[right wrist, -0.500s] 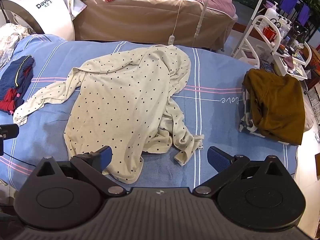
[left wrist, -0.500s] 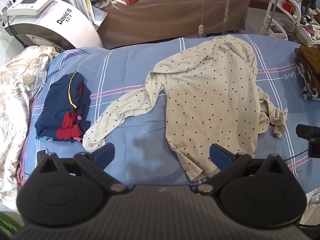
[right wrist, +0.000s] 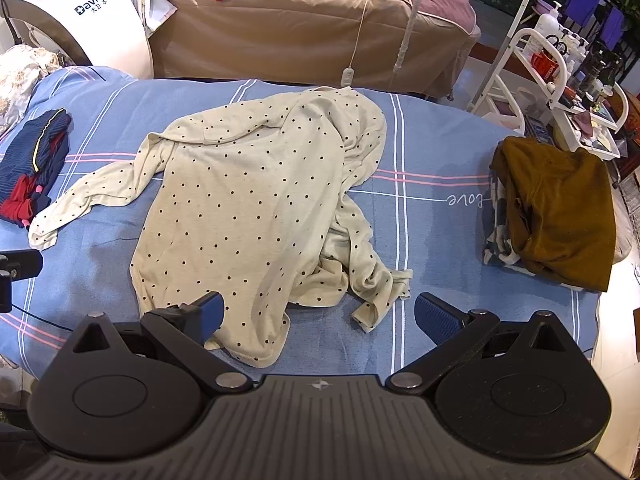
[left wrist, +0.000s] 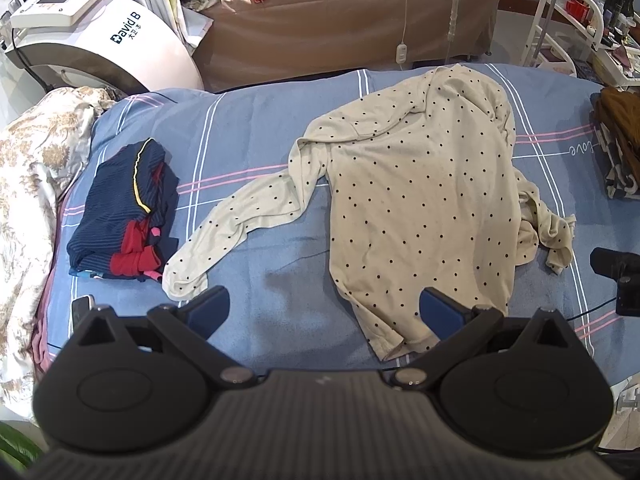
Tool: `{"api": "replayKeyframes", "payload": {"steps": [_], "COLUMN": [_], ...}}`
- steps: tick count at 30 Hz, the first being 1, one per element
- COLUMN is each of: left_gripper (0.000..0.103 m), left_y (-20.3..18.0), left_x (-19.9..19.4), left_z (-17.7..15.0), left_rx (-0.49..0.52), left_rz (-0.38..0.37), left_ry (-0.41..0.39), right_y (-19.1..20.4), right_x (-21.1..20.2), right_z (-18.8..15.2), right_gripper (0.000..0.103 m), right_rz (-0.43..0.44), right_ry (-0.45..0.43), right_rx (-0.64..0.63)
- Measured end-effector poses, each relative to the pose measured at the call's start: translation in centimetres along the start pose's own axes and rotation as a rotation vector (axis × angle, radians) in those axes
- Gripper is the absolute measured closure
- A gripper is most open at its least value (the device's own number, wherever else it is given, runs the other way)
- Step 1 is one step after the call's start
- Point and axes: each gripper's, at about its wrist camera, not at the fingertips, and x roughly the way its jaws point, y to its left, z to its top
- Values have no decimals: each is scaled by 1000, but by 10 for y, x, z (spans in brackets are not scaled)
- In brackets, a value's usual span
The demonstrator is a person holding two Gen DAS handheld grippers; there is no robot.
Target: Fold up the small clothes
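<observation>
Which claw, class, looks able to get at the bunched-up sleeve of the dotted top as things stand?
Probably the right claw: it is open, and the bunched sleeve of the dotted top lies on the blue sheet just ahead of it, nothing between.

We see both views evenly and brightly lit by soft, diffuse light, with only faint shadows under the spotted shirt [left wrist: 420, 208]. Focus stays sharp. Fisheye distortion bends the bed [right wrist: 440, 216] edges, and the corners darken into vignette.
</observation>
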Motion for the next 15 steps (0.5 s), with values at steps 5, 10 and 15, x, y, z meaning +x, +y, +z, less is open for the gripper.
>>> {"api": "replayKeyframes", "payload": {"steps": [5,10,15], "left_gripper": [0,0,0], "left_y": [-4,-7,-8], "left_x": [3,3,3], "left_z": [2,4,7], "left_rx": [5,6,5], "left_rz": [-3,-3,-1], "left_ry": [8,12,17], "right_y": [-5,-6,-6], "right_x": [2,3,3], "right_z": [1,2,3], "right_gripper": [0,0,0], "right_rz": [27,-11,-17], "right_ry": [8,-5,-11], "right_rx": [5,-10,-11]}}
